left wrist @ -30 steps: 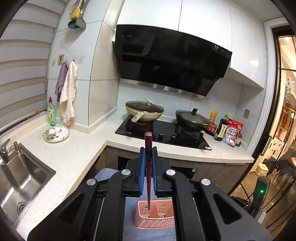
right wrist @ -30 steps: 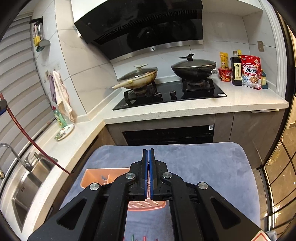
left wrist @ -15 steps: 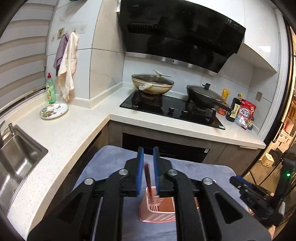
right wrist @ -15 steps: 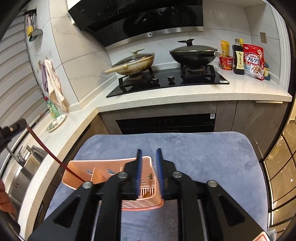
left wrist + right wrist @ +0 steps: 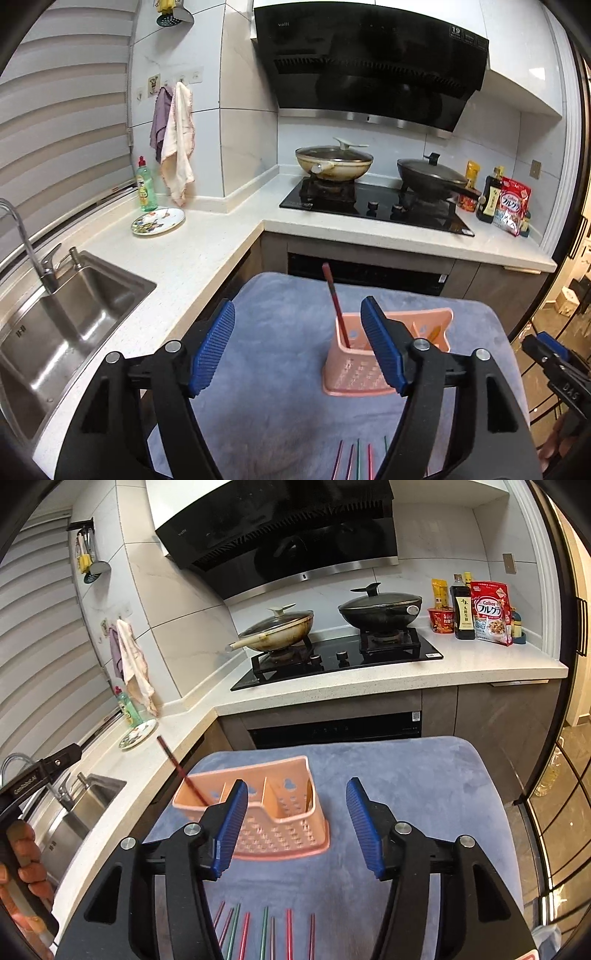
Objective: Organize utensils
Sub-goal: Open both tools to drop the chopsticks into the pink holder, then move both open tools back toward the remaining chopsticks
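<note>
A pink utensil holder (image 5: pixel 391 354) (image 5: pixel 266 812) stands on a blue-grey mat (image 5: pixel 288 332) (image 5: pixel 406 775). A dark red chopstick (image 5: pixel 334 302) (image 5: pixel 181 771) stands tilted in the holder's left compartment. My left gripper (image 5: pixel 297 345) is open and empty, above the mat in front of the holder. My right gripper (image 5: pixel 295 827) is open and empty, just in front of the holder. Several coloured chopsticks (image 5: pixel 266 938) (image 5: pixel 358 458) lie on the mat's near edge, below both grippers.
A white counter (image 5: pixel 192 258) wraps the corner, with a sink (image 5: pixel 62 325) at left, a plate (image 5: pixel 158 220) and soap bottle (image 5: pixel 145 184). A hob (image 5: pixel 340 657) holds two lidded pans. Bottles and packets (image 5: pixel 476 609) stand at the far right.
My left gripper has opened and let go of the dark red chopstick, which now stands in the holder. My right gripper has opened wide. Both have pulled back a little.
</note>
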### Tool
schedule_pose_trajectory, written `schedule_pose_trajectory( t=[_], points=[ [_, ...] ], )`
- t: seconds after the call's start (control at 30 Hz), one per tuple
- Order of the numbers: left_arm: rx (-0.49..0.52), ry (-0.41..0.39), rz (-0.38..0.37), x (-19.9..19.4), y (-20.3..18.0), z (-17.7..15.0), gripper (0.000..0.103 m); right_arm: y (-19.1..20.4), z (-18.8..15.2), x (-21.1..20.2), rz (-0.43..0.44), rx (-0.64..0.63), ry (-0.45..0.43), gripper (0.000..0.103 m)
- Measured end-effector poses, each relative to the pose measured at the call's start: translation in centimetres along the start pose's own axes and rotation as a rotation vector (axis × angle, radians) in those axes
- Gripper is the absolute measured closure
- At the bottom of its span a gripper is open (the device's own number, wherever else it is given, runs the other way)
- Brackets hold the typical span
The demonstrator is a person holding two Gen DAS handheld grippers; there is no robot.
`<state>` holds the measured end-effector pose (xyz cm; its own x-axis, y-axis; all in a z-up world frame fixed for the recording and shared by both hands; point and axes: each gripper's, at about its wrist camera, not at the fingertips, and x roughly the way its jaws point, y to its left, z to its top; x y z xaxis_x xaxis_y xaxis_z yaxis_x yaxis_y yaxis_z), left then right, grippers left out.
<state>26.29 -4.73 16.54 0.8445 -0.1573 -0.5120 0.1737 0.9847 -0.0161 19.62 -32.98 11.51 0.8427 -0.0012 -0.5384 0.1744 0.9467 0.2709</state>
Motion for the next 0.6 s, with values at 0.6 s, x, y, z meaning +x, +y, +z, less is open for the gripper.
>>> schedule_pose_trajectory(
  t=[0.6],
  points=[
    [0.039,0.087,0.053,-3.8,0.7,-9.7,0.035,0.2,-9.6,-5.5,-0.053,-0.051,0.082,0.045]
  ],
)
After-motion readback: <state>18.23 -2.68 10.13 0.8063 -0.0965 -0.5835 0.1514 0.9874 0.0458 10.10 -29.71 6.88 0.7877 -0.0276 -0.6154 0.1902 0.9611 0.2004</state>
